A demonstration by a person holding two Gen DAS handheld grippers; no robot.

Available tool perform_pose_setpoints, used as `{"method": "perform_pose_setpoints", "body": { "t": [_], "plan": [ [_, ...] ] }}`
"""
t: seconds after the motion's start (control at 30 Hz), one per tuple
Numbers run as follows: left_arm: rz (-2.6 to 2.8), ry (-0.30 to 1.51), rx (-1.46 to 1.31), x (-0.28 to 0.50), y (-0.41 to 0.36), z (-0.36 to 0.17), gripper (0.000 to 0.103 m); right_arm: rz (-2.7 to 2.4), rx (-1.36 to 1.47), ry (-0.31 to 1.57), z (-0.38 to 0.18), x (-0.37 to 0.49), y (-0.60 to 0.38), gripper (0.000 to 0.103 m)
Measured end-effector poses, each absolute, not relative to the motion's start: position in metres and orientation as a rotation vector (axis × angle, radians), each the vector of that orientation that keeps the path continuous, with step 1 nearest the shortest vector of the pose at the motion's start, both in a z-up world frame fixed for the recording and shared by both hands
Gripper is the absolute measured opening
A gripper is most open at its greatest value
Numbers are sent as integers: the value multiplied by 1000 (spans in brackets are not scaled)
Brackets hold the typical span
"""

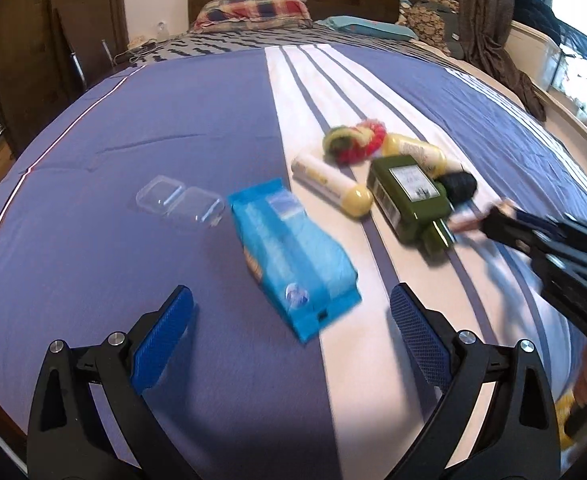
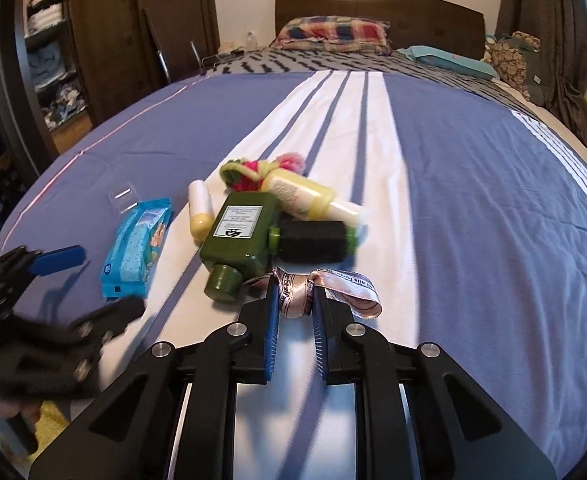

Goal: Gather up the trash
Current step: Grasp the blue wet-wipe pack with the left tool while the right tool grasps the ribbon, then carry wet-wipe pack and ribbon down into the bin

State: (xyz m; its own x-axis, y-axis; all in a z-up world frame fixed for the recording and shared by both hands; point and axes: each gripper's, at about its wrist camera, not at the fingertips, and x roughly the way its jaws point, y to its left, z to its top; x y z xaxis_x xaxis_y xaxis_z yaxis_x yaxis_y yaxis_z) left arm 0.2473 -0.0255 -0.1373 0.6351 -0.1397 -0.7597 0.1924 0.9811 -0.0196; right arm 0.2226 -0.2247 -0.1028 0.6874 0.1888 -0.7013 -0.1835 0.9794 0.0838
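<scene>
Right wrist view: a pink printed ribbon [image 2: 325,288] is pinched between the closed pads of the right gripper [image 2: 295,304], just beside the green bottle [image 2: 239,232]. Most litter is seen uncollected on the bedspread [image 2: 473,200]: blue packet [image 1: 289,252], clear plastic box [image 1: 177,200], yellow tubes. The left gripper [image 1: 291,308] is held wide apart, empty, near the packet.

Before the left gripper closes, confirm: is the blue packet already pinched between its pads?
No: the left gripper stands wide open, its pads on either side of the blue packet, not touching it.
</scene>
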Motion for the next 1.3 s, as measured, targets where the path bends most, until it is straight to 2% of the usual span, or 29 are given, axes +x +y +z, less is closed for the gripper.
{"method": "perform_pose_setpoints", "body": {
  "t": [0.1, 0.17, 0.3, 0.37, 0.67, 1.3],
  "plan": [
    [-173, 876, 44, 260, -28, -139, 90, 206, 16, 771, -98, 214, -234, 16],
    [-161, 889, 36, 268, -28, -142, 79, 205, 20, 764, -95, 209, -238, 16],
    [-138, 890, 45, 273, -29, -142, 64, 198, 26, 760, -94, 200, -244, 16],
    [-138, 888, 49, 269, -29, -141, 50, 192, 32, 763, -95, 196, -246, 16],
    [-247, 861, 84, 213, -40, -137, 42, 177, 71, 781, -103, 162, -253, 16],
    [-380, 779, 100, 93, -51, -120, 41, 151, 88, 738, -96, 64, -258, 16]
  ]
}}
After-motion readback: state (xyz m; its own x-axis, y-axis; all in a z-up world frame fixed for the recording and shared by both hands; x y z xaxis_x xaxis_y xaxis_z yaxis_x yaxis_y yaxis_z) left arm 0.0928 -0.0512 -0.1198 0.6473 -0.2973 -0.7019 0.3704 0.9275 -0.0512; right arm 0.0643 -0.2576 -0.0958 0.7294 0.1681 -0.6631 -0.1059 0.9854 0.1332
